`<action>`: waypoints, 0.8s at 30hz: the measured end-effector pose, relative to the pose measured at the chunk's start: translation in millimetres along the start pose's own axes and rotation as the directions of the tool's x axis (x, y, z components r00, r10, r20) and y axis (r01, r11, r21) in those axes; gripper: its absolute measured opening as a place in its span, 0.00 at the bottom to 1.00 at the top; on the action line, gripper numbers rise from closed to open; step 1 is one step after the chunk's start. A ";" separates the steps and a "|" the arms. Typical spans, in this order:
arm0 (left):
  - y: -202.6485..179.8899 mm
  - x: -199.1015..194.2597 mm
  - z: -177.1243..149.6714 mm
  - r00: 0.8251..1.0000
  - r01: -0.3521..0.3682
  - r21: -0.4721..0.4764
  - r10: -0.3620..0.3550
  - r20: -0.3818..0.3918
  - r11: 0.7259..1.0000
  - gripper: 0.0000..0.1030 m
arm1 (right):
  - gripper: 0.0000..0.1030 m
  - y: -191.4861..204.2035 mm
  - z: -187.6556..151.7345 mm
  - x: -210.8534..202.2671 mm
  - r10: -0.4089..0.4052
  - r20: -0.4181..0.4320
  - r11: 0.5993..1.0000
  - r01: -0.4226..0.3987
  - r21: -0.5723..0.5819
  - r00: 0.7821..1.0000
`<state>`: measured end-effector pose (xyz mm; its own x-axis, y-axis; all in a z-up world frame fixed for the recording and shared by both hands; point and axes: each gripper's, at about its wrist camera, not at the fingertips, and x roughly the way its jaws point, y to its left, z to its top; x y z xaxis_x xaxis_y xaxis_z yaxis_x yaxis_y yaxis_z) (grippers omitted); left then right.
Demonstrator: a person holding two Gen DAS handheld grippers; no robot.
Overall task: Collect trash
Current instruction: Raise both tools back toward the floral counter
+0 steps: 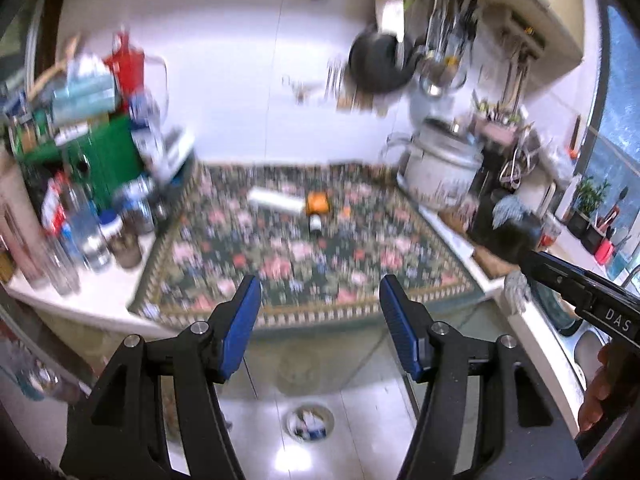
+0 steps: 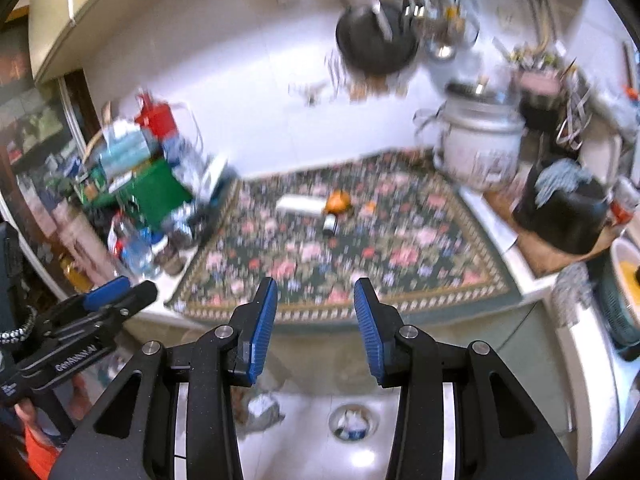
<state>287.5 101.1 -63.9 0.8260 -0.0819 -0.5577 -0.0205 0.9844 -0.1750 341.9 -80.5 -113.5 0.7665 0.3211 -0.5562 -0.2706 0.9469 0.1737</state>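
Observation:
On a floral cloth [image 1: 304, 264] over the counter lie a white tube [image 1: 276, 200], an orange wrapper [image 1: 318, 203], a small bottle [image 1: 315, 224] and a tiny orange scrap [image 1: 346, 212]. The same tube [image 2: 300, 205], wrapper [image 2: 338, 201] and bottle [image 2: 330, 224] show in the right wrist view. My left gripper [image 1: 320, 284] hangs open over the counter's near edge, nothing between its pads. My right gripper [image 2: 316, 284] is likewise open and empty. Down on the floor stands a small round bin [image 1: 310, 424] [image 2: 354, 422] with scraps inside.
Bottles and boxes [image 1: 80, 184] crowd the counter's left end. A rice cooker [image 2: 480, 148] and a black pot [image 2: 564, 212] stand at the right, and a pan [image 1: 380, 64] hangs on the wall. A crumpled bag [image 2: 262, 408] lies on the floor.

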 end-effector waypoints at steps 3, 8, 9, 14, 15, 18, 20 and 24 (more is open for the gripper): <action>0.5 -22.5 12.7 0.997 -0.009 0.015 0.008 0.071 1.000 0.61 | 0.36 6.6 9.0 -23.9 -0.023 0.081 1.000 0.024 0.000 0.996; -0.4 -45.7 24.9 0.988 -0.026 0.028 0.022 0.154 0.999 0.77 | 0.54 13.7 15.1 -48.9 -0.069 0.189 0.997 0.072 -0.008 0.980; -1.3 -47.6 25.6 0.987 -0.029 0.032 0.024 0.161 0.999 0.84 | 0.57 14.6 16.5 -50.9 -0.077 0.203 0.997 0.080 -0.008 0.976; -5.3 -40.3 33.8 0.972 -0.096 0.038 0.085 0.218 0.995 0.98 | 0.75 10.0 24.8 -47.9 -0.091 0.237 0.996 0.094 -0.001 0.967; -6.3 -37.4 34.1 0.972 -0.098 0.039 0.087 0.216 0.994 0.98 | 0.77 8.8 26.3 -45.9 -0.092 0.237 0.995 0.095 -0.005 0.967; -10.6 -19.3 41.6 0.975 -0.106 0.043 0.096 0.202 0.993 0.98 | 0.77 2.2 32.9 -34.5 -0.085 0.234 0.996 0.092 -0.020 0.969; -14.0 -4.5 48.0 0.974 -0.119 0.043 0.108 0.199 0.992 0.98 | 0.77 -4.0 37.9 -25.0 -0.070 0.227 0.997 0.079 -0.028 0.971; -21.5 30.2 66.6 0.973 -0.138 0.028 0.130 0.190 0.990 0.98 | 0.77 -23.1 60.3 6.0 -0.035 0.208 0.998 0.045 -0.044 0.978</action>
<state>350.4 87.8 -22.9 0.9082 0.0780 -0.4113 -0.1184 0.9902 -0.0737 387.9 -99.4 -71.9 0.8798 0.2846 -0.3806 -0.2613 0.9586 0.1129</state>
